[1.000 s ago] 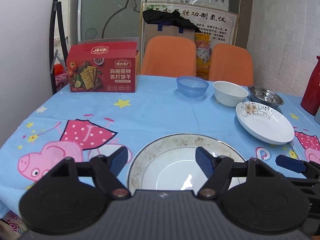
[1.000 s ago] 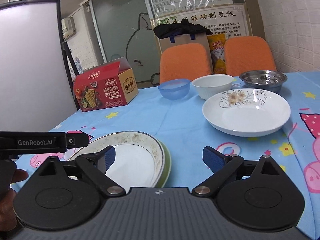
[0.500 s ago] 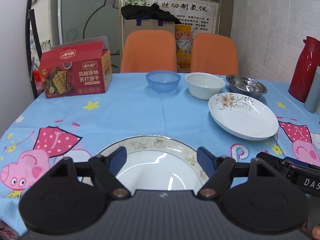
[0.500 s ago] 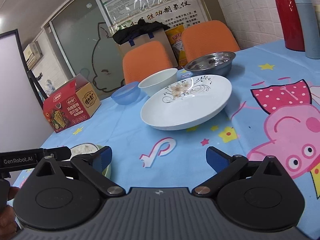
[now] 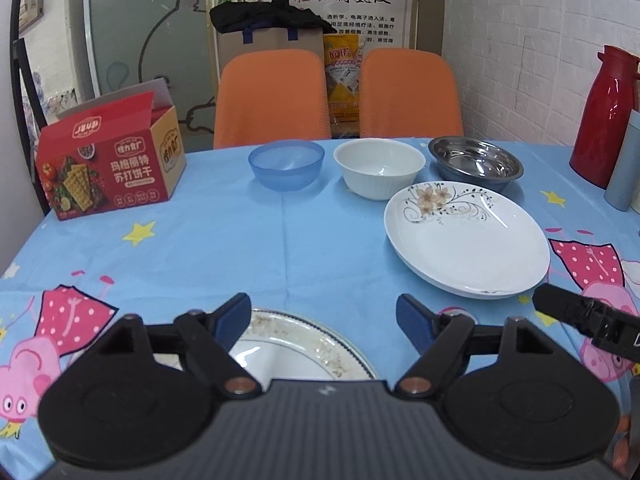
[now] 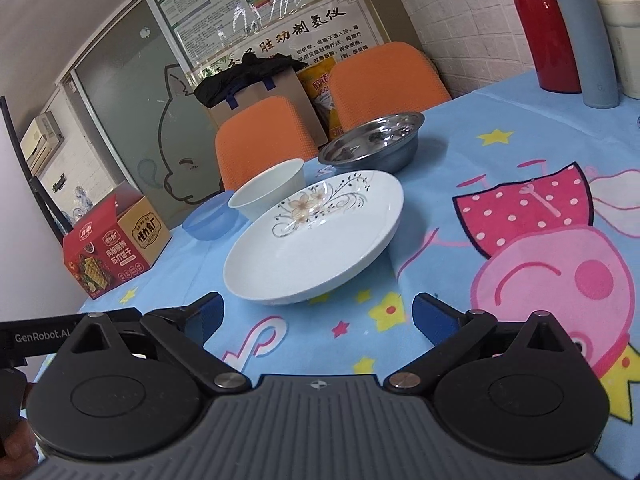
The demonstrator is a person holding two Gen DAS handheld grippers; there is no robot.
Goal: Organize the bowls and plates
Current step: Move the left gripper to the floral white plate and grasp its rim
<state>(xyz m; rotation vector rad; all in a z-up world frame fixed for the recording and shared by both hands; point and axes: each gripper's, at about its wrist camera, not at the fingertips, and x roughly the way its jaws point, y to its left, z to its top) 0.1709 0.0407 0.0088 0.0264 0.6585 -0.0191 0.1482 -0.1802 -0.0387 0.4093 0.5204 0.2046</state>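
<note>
A gold-rimmed plate (image 5: 296, 352) lies on the table just under my left gripper (image 5: 324, 314). Its jaws are opening, and nothing is pressed between the blue fingertips (image 5: 234, 314). A white floral plate (image 5: 464, 240) sits to the right, behind it a blue bowl (image 5: 286, 164), a white bowl (image 5: 378, 166) and a steel bowl (image 5: 476, 160) in a row. In the right wrist view my right gripper (image 6: 318, 308) is open and empty, just short of the floral plate (image 6: 316, 240). The white bowl (image 6: 268, 194), blue bowl (image 6: 214, 216) and steel bowl (image 6: 376, 140) stand beyond it.
A red cracker box (image 5: 108, 164) stands at the back left of the blue cartoon tablecloth (image 5: 280, 248). A red thermos (image 5: 604, 108) and a blue-grey bottle (image 6: 580, 32) stand at the far right. Two orange chairs (image 5: 272, 96) are behind the table.
The left view has slid right, and the gold-rimmed plate has dropped mostly under the gripper. The right gripper swung right and rolled; the floral plate now fills its front.
</note>
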